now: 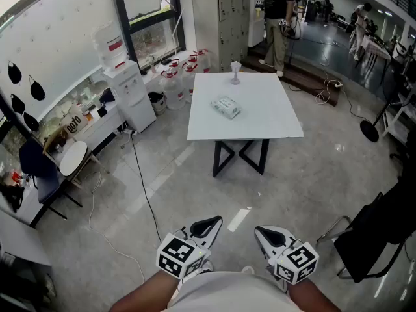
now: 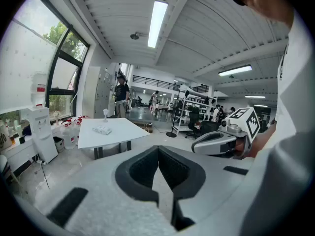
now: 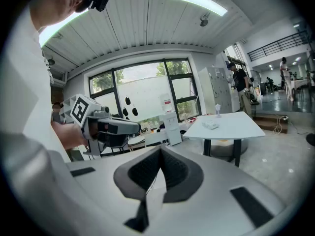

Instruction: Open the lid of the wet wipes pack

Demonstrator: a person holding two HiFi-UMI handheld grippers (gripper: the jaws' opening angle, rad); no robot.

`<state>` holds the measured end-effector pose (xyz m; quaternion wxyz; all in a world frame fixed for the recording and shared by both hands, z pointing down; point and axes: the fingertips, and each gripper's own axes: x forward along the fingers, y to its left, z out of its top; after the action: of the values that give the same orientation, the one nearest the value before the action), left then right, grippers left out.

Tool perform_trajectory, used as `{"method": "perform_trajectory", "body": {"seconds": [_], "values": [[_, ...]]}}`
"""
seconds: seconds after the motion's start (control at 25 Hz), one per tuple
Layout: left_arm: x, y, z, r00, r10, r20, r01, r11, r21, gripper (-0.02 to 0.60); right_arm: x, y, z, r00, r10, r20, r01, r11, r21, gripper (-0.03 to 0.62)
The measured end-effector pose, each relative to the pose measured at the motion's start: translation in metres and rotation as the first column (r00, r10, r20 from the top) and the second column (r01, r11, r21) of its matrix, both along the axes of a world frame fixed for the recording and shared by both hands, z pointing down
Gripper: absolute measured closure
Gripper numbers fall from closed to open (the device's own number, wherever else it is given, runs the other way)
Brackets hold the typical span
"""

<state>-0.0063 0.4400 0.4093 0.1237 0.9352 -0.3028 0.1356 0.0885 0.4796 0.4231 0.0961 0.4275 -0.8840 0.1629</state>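
The wet wipes pack (image 1: 225, 106), white and flat, lies near the middle of a white square table (image 1: 273, 119) far ahead of me; its lid looks closed. It also shows small in the left gripper view (image 2: 102, 130) and the right gripper view (image 3: 211, 125). A small clear stemmed object (image 1: 235, 72) stands at the table's far edge. Both grippers are held close to my body, well short of the table. The left gripper (image 1: 209, 225) is shut with nothing between its pads (image 2: 158, 154). The right gripper (image 1: 264, 233) is shut and empty too (image 3: 160, 154).
A white water dispenser (image 1: 133, 90) and several water jugs (image 1: 177, 77) stand left of the table. A person (image 1: 278, 18) stands beyond it. A black chair (image 1: 380, 236) is at my right, a cable (image 1: 144, 187) crosses the floor, and a chair and round stool (image 1: 71, 158) are at the left.
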Motion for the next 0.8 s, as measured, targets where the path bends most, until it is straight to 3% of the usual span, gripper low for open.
{"method": "perform_trajectory", "body": {"seconds": [0.56, 0.8], "values": [[-0.011, -0.004, -0.003, 1.000, 0.013, -0.003, -0.013, 1.000, -0.007, 0.581, -0.013, -0.004, -0.009, 0.999, 0.012, 0.039, -0.012, 1.000, 0.004, 0.588], [-0.022, -0.011, 0.000, 0.999, -0.001, -0.051, -0.002, 0.999, -0.049, 0.581, -0.027, -0.009, -0.008, 1.000, 0.012, -0.028, -0.011, 0.999, 0.039, 0.588]]}}
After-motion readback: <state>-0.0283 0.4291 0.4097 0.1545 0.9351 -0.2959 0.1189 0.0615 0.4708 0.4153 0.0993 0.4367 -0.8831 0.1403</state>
